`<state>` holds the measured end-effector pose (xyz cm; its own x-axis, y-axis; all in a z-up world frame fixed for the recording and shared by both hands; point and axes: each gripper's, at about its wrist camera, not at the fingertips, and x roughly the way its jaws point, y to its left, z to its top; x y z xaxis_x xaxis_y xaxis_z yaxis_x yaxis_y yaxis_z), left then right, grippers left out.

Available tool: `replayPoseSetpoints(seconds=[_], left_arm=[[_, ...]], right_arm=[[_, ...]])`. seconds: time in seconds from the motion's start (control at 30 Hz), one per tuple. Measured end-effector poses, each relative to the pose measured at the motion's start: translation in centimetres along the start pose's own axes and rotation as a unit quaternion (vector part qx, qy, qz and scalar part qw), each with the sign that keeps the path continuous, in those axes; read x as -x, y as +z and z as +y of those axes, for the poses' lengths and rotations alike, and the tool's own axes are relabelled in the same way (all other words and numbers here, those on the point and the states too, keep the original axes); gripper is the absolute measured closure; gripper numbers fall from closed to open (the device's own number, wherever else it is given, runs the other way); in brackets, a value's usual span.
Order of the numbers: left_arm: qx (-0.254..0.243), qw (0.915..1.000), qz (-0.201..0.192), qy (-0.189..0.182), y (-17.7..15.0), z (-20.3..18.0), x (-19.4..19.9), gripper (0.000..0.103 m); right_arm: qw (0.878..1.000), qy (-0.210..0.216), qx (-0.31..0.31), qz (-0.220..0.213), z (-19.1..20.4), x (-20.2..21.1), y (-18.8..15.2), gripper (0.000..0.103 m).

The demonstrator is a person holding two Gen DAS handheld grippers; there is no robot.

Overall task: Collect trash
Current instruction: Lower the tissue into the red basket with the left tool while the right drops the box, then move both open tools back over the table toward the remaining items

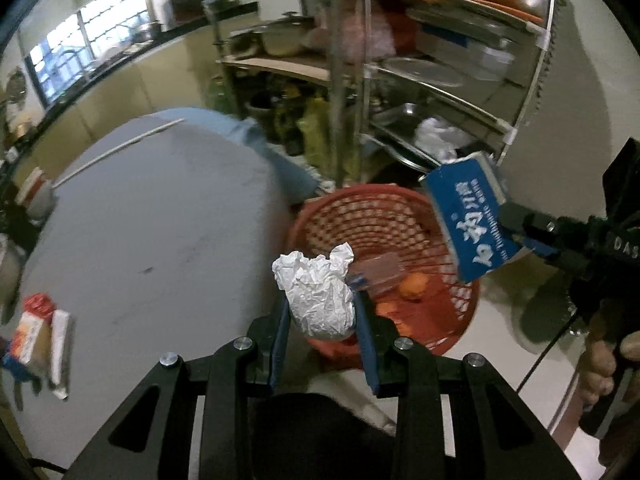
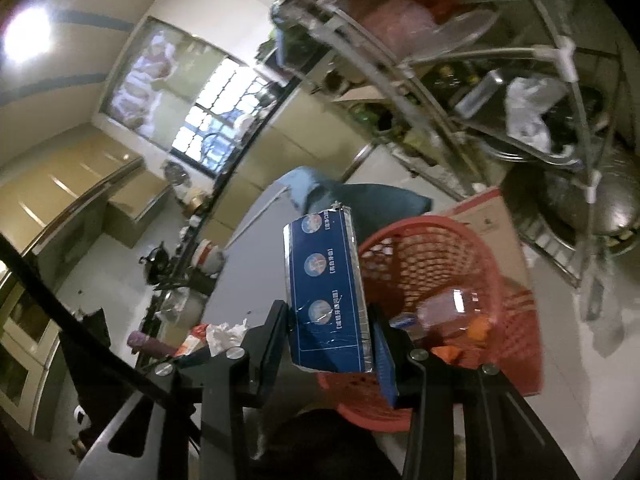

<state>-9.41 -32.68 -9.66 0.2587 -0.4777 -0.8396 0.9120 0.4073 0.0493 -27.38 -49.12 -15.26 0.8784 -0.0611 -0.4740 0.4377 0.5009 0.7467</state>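
both pairs of jaws are closed on trash. left gripper (image 1: 320, 308) pinches a crumpled white paper ball (image 1: 318, 296) between its blue pads, the ball bulging up past the fingertips. right gripper (image 2: 332, 344) clamps a flat blue toothpaste box (image 2: 326, 292) with silver edges, upright and leaning a little toward 11 o'clock; in the left wrist view the same box (image 1: 468, 220) juts out at 2 o'clock from the black tool, white lettering on its face.

just behind the paper ball, at about 1 o'clock, stands a red mesh basket (image 1: 464, 304) on the pale floor. inside it lie a clear plastic bottle (image 1: 376, 272) and orange peel pieces (image 1: 414, 286). in the right wrist view the basket (image 2: 424, 228) sits at 2 o'clock of the box, the bottle (image 2: 448, 308) and peel (image 2: 478, 328) showing through its open top. both held items hang over or near the basket rim; whether they are directly above the opening cannot be told.

at 9 o'clock in the left wrist view spreads a grey tabletop (image 1: 152, 240), carrying a small carton (image 1: 30, 336) and a white tube (image 1: 60, 352) near its edge. beyond the basket, at 12 o'clock, rises a steel shelf rack (image 1: 440, 92) loaded with pots and trays.
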Motion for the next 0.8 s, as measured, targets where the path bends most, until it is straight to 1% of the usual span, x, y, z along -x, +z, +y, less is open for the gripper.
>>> replayPoseSetpoints(seconds=[0.13,0.2,0.23,0.27,0.3,0.33,0.37,0.4,0.47,0.57,0.63,0.7,0.8], left_arm=[[-0.004,0.9994,0.01,-0.032,0.5,-1.6,-1.4,0.069],[-0.007,0.9987,0.016,-0.048,0.8,-2.4,-2.2,0.066],[-0.01,0.9983,0.018,-0.054,0.9,-2.7,-2.5,0.063],[-0.013,0.9981,0.021,-0.056,0.9,-3.2,-2.8,0.056],[-0.015,0.9981,0.022,-0.056,0.9,-3.4,-3.0,0.053],[-0.016,0.9982,0.022,-0.054,0.8,-3.6,-3.0,0.044],[-0.016,0.9984,0.022,-0.05,0.7,-3.5,-2.9,0.039],[-0.016,0.9986,0.02,-0.047,0.6,-3.4,-2.8,0.039],[-0.015,0.9989,0.017,-0.04,0.2,-2.9,-2.1,0.039],[-0.01,0.9996,0.003,-0.026,-0.5,-1.3,-0.2,0.039],[-0.006,0.9999,-0.002,-0.008,-0.9,-0.3,0.7,0.039],[0.001,0.9999,-0.008,0.01,-1.6,1.0,1.8,0.038],[0.022,0.999,-0.018,0.035,-3.5,3.5,3.5,0.034]], right_arm=[[1.0,-0.019,-0.012,0.003,-1.6,0.2,-0.4,0.06],[1.0,-0.024,-0.019,0.007,-2.1,0.2,-0.6,0.06],[0.999,-0.025,-0.021,0.008,-2.2,0.1,-0.7,0.054],[0.999,-0.031,-0.026,0.008,-2.4,0.0,-0.8,0.051],[0.999,-0.033,-0.032,0.007,-2.6,-0.2,-0.9,0.047],[0.999,-0.033,-0.04,0.009,-2.8,-0.4,-1.0,0.04],[0.998,-0.032,-0.047,0.01,-2.9,-0.4,-1.1,0.037],[0.998,-0.032,-0.058,0.01,-3.2,-0.5,-1.1,0.034],[0.998,-0.024,-0.063,0.008,-3.2,-0.4,-1.1,0.034],[0.999,-0.017,-0.05,-0.004,-2.2,0.1,-0.8,0.034],[0.999,-0.011,-0.035,-0.009,-1.1,0.2,-0.7,0.034],[1.0,-0.005,-0.022,-0.005,0.4,-0.1,-0.7,0.034],[1.0,0.003,0.004,0.006,3.0,-0.9,-1.1,0.034]])
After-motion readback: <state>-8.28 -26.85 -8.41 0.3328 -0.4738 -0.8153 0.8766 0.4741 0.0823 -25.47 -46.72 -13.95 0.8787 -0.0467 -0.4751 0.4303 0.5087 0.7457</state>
